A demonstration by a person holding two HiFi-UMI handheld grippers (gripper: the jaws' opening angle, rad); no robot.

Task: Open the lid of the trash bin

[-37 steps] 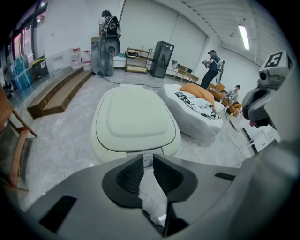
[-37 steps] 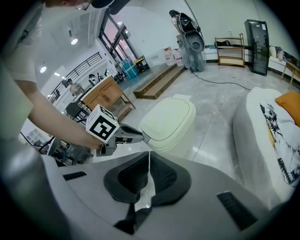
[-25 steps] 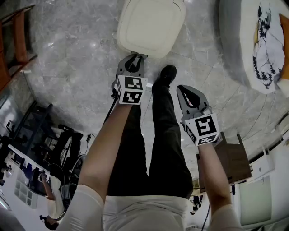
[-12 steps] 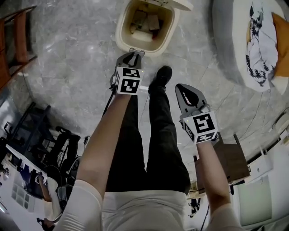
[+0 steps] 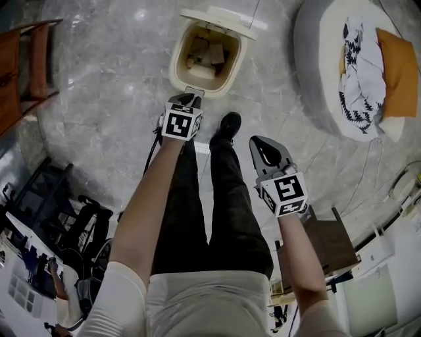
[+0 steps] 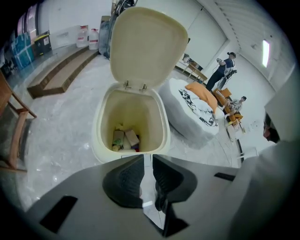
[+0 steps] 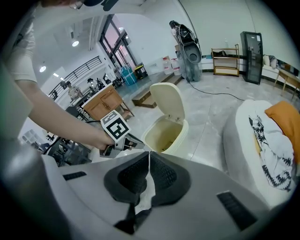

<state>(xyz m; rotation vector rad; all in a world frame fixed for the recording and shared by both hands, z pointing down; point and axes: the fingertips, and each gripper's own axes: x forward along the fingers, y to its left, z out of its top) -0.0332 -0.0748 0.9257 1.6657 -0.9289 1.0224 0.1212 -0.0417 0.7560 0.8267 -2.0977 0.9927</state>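
The cream trash bin (image 5: 202,60) stands on the marble floor with its lid (image 5: 224,18) swung up at the back, and several bits of rubbish lie inside. My left gripper (image 5: 187,100) is shut with nothing in it, its tips right at the bin's front rim. In the left gripper view the bin (image 6: 129,123) is just past the left gripper (image 6: 146,161), with the lid (image 6: 146,44) upright. My right gripper (image 5: 266,149) is shut and empty, held back to the right above the floor. The right gripper view shows the right gripper (image 7: 149,160), the bin (image 7: 166,134) and the left gripper (image 7: 131,142) beyond.
A person's black-trousered leg and shoe (image 5: 227,125) stand between the grippers, near the bin. A round grey cushion seat (image 5: 322,72) with a patterned cloth and an orange pillow is at the right. A wooden chair (image 5: 26,66) is at the left, a wooden stool (image 5: 325,243) at lower right.
The bin's lid has gone from closed to fully raised, showing the rubbish inside. The left gripper stayed at the bin's front rim; the right gripper barely moved.
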